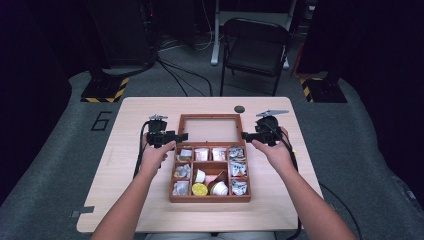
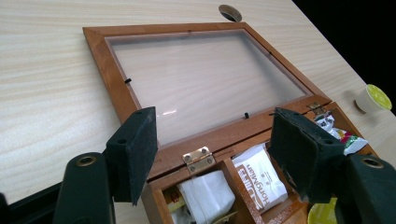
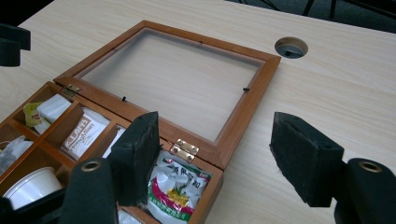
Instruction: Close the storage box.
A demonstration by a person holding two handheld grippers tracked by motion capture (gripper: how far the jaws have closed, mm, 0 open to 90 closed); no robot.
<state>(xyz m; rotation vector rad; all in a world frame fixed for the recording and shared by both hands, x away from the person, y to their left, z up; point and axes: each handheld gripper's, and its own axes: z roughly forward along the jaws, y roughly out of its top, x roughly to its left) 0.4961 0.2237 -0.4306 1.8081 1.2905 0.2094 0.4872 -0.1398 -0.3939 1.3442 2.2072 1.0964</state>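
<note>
As the left gripper [image 2: 215,135] is sitting now: its jaws are standing wide apart and gripping nothing, straddling the hinge line at the box's left rear corner.
Right gripper [image 3: 224,140]: it is likewise gaping with nothing between the pads, hovering at the right rear corner, one jaw over the box and one over bare table.
Hands: each hand is wrapping its gripper's handle, and the two are mirroring each other on either side of the lid in the high view.
Wooden box [image 1: 210,199]: it is lying near the middle of the table [image 1: 145,200], close in front of the person, with its compartments exposed.
Lid [image 1: 210,117]: it is lying thrown fully back and flat on the tabletop behind the box, its clear pane facing up.
Step in hand: the box is standing open, and both grippers seem to be lining up on the lid, probably to swing it shut.
Next move: each gripper is needing to drop to the lid's side rail, pinch the thin wooden frame rather than the pane, and lift in step with the other so the hinges are not twisting.
Counts: two grippers, one box, one lid, two brass hinges [image 3: 183,149], three small cups in the centre section [image 1: 209,182], one more cup [image 2: 373,98] on the table, and several tea sachets I am not managing to count.
</note>
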